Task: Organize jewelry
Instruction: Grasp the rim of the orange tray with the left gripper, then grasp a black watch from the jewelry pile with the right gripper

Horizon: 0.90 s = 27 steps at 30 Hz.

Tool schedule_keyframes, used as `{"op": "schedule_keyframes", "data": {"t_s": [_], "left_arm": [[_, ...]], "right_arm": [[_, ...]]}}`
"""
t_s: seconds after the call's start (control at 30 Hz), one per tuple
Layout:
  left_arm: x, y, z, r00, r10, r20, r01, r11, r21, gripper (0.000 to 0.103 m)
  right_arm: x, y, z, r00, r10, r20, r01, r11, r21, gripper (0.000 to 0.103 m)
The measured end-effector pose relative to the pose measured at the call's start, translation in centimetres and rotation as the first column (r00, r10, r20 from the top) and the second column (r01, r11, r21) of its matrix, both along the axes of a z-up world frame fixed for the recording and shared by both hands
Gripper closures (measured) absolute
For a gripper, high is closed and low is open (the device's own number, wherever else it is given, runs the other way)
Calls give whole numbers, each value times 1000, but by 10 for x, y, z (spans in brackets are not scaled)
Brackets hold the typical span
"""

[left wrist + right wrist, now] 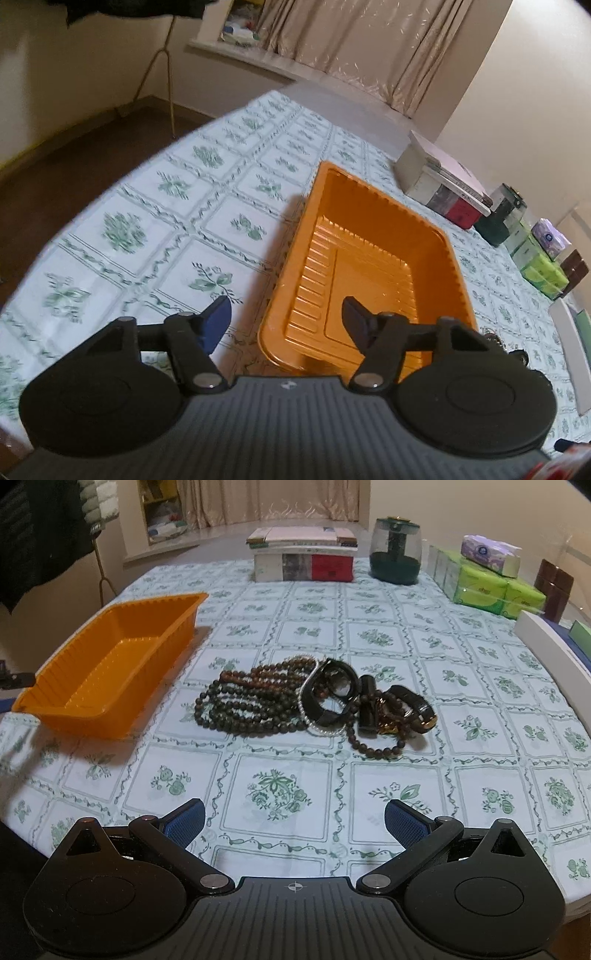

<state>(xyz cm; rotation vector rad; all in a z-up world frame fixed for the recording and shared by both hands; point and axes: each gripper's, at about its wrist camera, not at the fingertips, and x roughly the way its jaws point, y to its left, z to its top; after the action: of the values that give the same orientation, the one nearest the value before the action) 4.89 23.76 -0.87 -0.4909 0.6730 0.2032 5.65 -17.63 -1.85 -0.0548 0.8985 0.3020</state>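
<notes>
On the desk [295, 635], covered by a white cloth with green floral squares, a heap of jewelry [314, 701] lay near the middle: long strands of dark brown wooden beads [243, 701], a black glossy bangle-like band [332, 694], a clear-beaded bracelet, a small loop of brown beads [376, 744] and a black-and-gold watch-like piece [417, 710], all tangled and touching one another. To the left of the heap, apart from it, sat the orange ribbed plastic tray [122, 657], holding nothing that could be seen.

The right claw [294, 821] hung above bare cloth on the near side of the heap, its blue-padded fingers spread wide with nothing between them. The left claw [286, 321] hovered over the near corner of the orange tray [369, 236], fingers likewise parted and gripping nothing; one finger was over the cloth, the other over the tray floor.

Along the far edge stood a stack of books on a white box [303, 557], a dark green jar with a clear dome [395, 550], green tissue packs [484, 587] with a purple-and-white pack [491, 554] on top, and a dark brown box [554, 587]. None of these stood between either claw and the jewelry.
</notes>
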Motion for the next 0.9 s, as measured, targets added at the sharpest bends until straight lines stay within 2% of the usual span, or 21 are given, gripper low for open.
{"op": "schedule_keyframes", "data": {"t_s": [0.2, 0.33, 0.4, 0.47, 0.67, 0.77, 0.9], "left_arm": [[13, 14, -28, 1000, 0, 25, 3, 994, -111, 66], [18, 15, -33, 999, -8, 37, 14, 989, -146, 74], [20, 14, -35, 999, -18, 34, 23, 988, -153, 83], [21, 13, -35, 1000, -19, 25, 23, 988, -156, 85], [21, 8, -23, 1000, -20, -2, 19, 995, -97, 87], [22, 2, -16, 999, -37, -31, 35, 999, -42, 95], [25, -11, -5, 996, -65, -55, 67, 997, 38, 95]], "right_arm": [[11, 11, -9, 999, 7, -33, -8, 1000, -24, 0], [17, 21, -13, 999, 22, -41, -23, 1000, -21, 0], [20, 26, -16, 998, 32, -48, -33, 999, -21, 0], [21, 30, -18, 998, 42, -51, -43, 999, -21, 0], [24, 32, -20, 998, 44, -49, -45, 999, -14, 0], [25, 28, -20, 998, 35, -44, -35, 999, -1, 0], [25, 17, -19, 1000, 8, -28, -8, 1000, 22, 0]]}}
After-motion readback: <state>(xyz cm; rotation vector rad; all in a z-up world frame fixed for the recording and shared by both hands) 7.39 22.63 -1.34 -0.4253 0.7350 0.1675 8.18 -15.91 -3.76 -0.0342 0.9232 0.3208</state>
